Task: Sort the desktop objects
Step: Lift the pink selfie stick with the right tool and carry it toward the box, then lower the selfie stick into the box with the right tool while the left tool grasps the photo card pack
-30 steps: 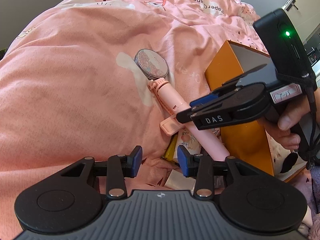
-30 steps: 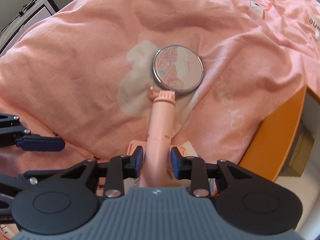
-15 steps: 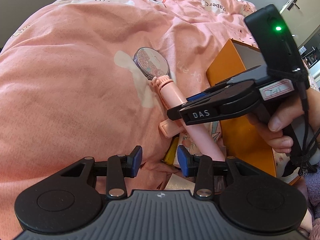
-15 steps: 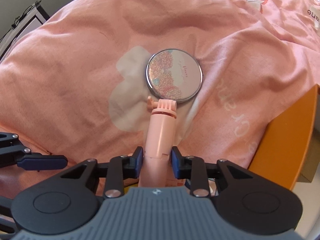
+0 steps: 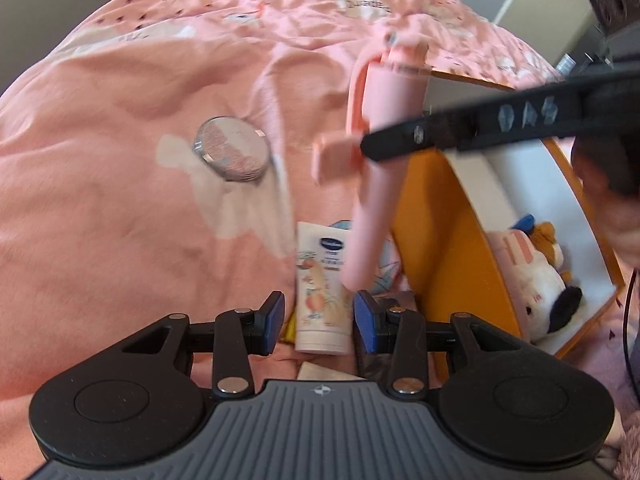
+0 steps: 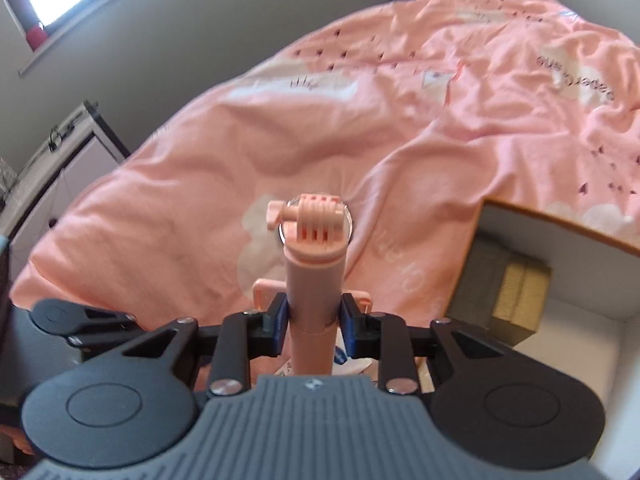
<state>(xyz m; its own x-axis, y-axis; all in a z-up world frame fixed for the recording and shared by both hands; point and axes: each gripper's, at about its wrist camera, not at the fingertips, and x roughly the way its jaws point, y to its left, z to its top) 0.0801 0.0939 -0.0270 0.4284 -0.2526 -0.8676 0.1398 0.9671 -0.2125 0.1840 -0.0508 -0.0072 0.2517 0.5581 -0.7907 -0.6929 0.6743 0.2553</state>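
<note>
My right gripper [image 6: 313, 326] is shut on a pink selfie stick [image 6: 313, 280], which stands lifted off the bed, its mount end up. In the left wrist view that stick [image 5: 378, 168] hangs tilted in the air beside the orange box [image 5: 452, 240], with the right gripper's black finger [image 5: 472, 132] across it. My left gripper [image 5: 319, 322] is open just above a white hand cream tube [image 5: 320, 296] lying on the pink duvet [image 5: 120, 200]. A round patterned compact mirror [image 5: 232, 154] lies on the duvet to the left.
The orange box, white inside, holds a plush toy [image 5: 532, 276] and, in the right wrist view, a grey-and-tan block [image 6: 504, 292]. Small packets lie under the cream tube. A white cabinet [image 6: 52, 176] stands by the wall beyond the bed.
The right gripper has raised the selfie stick off the duvet and swung it upright toward the box. The cream tube beneath it now shows. The left gripper shifted a little and stays open.
</note>
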